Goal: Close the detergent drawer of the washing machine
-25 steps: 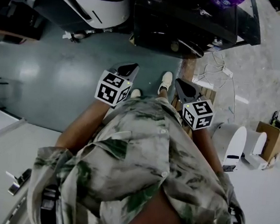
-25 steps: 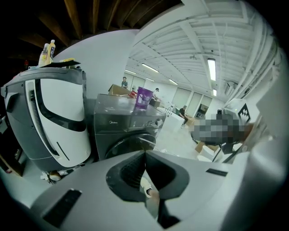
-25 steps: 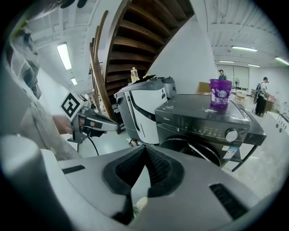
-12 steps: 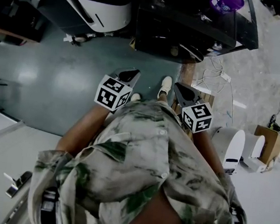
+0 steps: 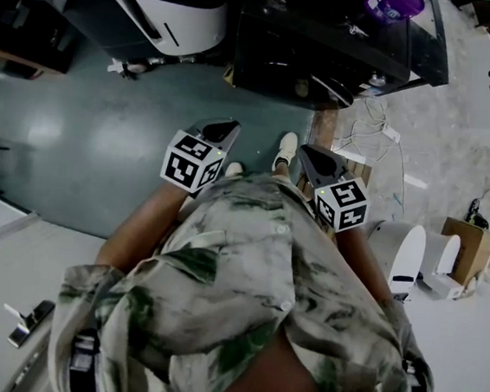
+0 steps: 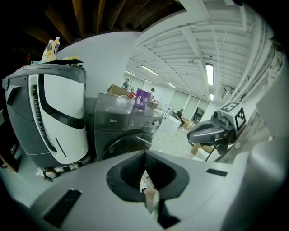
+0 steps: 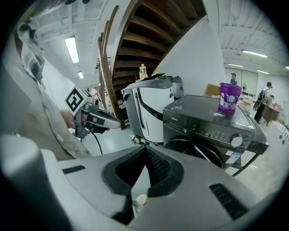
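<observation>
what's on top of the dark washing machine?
A purple tub with a pale label stands upright on the washing machine, toward the back of its top. What the tub holds, and the patch of top directly behind it, can't be seen.

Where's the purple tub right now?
The purple tub stands on top of the dark washing machine, right of the white appliance in the right gripper view. In the head view it is at the top edge, right of centre.

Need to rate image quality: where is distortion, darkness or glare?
Head view: dim, the washing machine nearly black at the top. Left gripper view: strong fisheye bending, a bright ceiling light. Right gripper view: fisheye too, black corners.
</observation>
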The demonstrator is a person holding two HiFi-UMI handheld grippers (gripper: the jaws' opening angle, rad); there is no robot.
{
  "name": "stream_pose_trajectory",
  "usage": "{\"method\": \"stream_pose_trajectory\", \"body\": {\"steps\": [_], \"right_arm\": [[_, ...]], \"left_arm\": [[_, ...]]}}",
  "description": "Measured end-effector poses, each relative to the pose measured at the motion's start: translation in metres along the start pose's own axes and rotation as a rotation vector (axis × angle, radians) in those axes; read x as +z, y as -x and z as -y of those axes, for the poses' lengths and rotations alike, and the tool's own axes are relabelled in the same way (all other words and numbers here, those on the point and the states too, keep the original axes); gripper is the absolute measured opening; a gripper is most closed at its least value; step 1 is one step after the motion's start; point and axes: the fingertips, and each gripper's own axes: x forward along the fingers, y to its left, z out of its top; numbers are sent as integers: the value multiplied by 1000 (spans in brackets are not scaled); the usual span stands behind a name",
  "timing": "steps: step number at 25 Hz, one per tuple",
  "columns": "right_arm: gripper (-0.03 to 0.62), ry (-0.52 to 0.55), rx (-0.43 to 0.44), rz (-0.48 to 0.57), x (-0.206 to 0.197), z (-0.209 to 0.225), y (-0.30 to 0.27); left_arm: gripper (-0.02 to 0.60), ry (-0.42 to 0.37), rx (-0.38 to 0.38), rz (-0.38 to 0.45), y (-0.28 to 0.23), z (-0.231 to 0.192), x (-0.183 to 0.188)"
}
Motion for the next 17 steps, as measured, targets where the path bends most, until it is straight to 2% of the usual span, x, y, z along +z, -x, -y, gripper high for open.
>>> {"method": "stream_pose_trajectory", "body": {"steps": [17], "right_arm": [[20,-13,0,-16,-7,20,4]], "left_arm": [[25,127,-39,39,-24,-7,8]]}}
